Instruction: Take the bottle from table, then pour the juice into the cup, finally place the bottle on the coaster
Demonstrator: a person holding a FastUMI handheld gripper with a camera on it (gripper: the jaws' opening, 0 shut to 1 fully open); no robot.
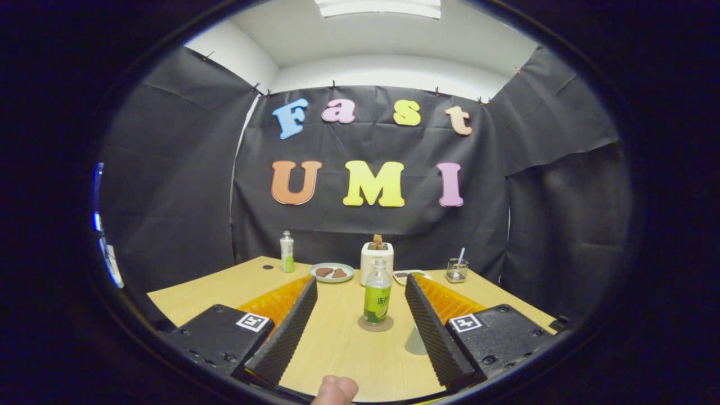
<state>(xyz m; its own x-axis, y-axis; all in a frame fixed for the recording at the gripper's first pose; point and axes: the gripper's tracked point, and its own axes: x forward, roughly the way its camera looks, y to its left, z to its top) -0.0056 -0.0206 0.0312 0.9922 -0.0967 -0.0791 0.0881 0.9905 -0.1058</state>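
Bottle (pixel 377 296) stands upright, cap up, on a round coaster (pixel 376 324) between the spread gripper (pixel 360 292) fingers, touching neither. Cup (pixel 416 341) beside the right finger; bare table (pixel 337 349) around the coaster.

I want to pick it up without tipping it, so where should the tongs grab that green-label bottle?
Grip the bottle across its labelled body, below the narrowing shoulder, coming straight ahead from the near side. It stands upright on the coaster, centred ahead of the open tongs, and its straight round sides suit both ribbed fingers.
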